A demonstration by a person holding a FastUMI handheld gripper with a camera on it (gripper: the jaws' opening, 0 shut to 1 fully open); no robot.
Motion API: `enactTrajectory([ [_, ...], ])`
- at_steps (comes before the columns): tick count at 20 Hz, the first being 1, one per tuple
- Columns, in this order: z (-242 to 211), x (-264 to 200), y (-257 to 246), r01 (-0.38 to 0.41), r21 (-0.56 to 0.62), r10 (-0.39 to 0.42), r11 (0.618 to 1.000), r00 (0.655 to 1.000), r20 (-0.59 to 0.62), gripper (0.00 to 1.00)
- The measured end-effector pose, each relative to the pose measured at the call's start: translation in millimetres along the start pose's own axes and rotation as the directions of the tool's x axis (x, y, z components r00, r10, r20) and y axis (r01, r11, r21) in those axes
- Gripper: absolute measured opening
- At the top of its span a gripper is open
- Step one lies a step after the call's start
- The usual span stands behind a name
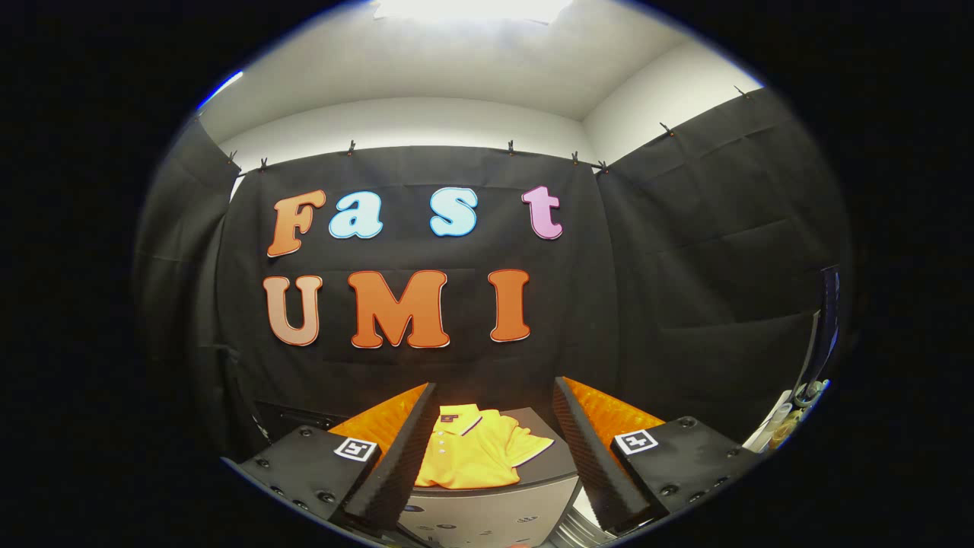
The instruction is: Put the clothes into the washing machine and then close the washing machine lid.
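A folded yellow polo shirt (473,450) with a dark-trimmed collar lies flat on a dark top panel (549,455) of a grey machine (487,516). My gripper (491,449) is open, its two fingers spread wide apart. The shirt sits between and just beyond the fingertips, with neither finger touching it. The left finger (403,449) covers the shirt's left edge. The machine's grey front, with small round marks, shows below the shirt.
Black cloth walls close the booth behind and on both sides of the machine. To the right of the right finger stand a white surface edge (770,432) with small items and an upright dark frame (825,327).
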State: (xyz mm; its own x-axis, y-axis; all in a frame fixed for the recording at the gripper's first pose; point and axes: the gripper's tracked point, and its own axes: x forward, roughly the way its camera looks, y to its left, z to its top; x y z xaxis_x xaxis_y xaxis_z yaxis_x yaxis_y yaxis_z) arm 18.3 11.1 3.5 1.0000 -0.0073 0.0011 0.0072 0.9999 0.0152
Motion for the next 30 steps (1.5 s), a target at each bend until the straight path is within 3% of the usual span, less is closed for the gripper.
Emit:
enactTrajectory([
  [8,17,41,21,-0.032,-0.023,0.032,0.999,0.999,0.002,0.97],
  [15,-30,152,64,-0.048,0.064,0.058,0.997,0.985,-0.162,0.98],
  [19,-67,203,82,-0.047,0.008,0.048,0.999,0.965,-0.258,0.98],
  [22,-114,228,93,-0.055,-0.026,0.042,0.998,0.934,-0.356,0.98],
  [26,-192,243,95,-0.060,-0.075,0.012,0.995,0.855,-0.519,0.96],
  [30,-240,249,94,-0.064,-0.071,0.008,0.995,0.791,-0.611,0.96],
])
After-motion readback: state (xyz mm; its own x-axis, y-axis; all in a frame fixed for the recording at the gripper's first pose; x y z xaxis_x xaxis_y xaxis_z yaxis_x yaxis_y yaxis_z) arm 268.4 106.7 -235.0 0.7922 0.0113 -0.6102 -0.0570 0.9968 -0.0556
